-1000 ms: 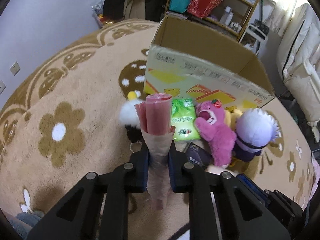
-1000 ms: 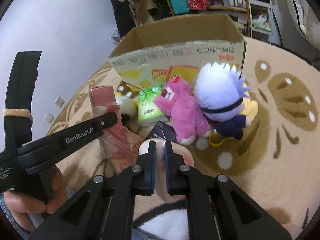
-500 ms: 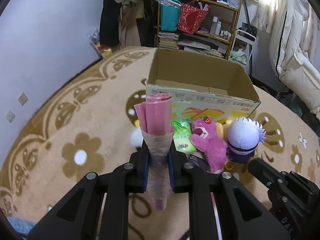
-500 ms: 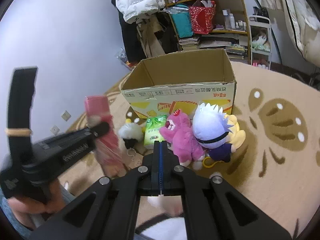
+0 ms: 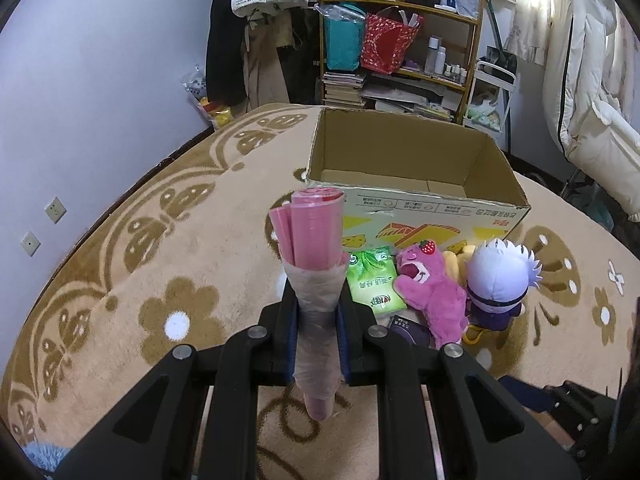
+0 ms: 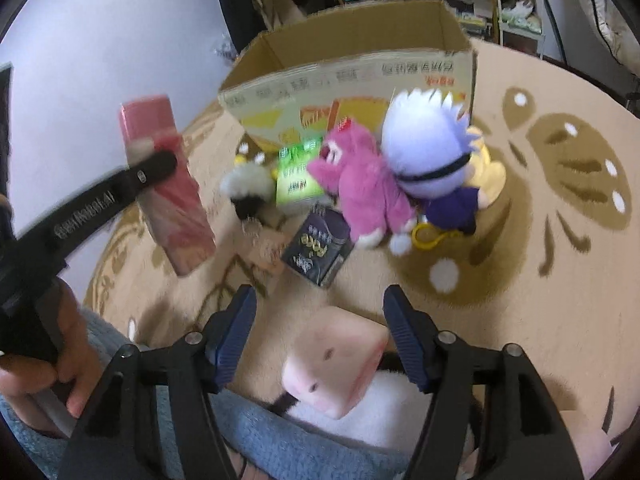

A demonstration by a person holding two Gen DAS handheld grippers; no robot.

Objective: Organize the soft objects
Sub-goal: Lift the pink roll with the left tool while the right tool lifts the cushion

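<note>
My left gripper (image 5: 316, 332) is shut on a pink roll in a clear wrapper (image 5: 312, 240), held upright above the carpet; it also shows in the right wrist view, left gripper (image 6: 156, 164) around the roll (image 6: 168, 188). An open cardboard box (image 5: 416, 208) stands behind. In front of the box lie a pink bear plush (image 5: 432, 292), a white-haired doll (image 5: 500, 280) and a green tissue pack (image 5: 372, 280). My right gripper (image 6: 320, 320) is opening, its jaws wide apart. A pink-and-white plush (image 6: 336, 364) lies low between the fingers, untouched by the pads.
A dark packet (image 6: 320, 248), a black-and-white plush (image 6: 250, 188) and a yellow plush (image 6: 488, 172) lie among the toys. A cluttered shelf (image 5: 400, 40) and white bedding (image 5: 592, 100) stand beyond the flowered carpet (image 5: 160, 280). A person's hand (image 6: 60, 380) holds the left gripper.
My right gripper's jaws went from shut to wide apart, with the pink-and-white plush now showing between them. The left gripper rose with the pink roll, bringing the shelf into view.
</note>
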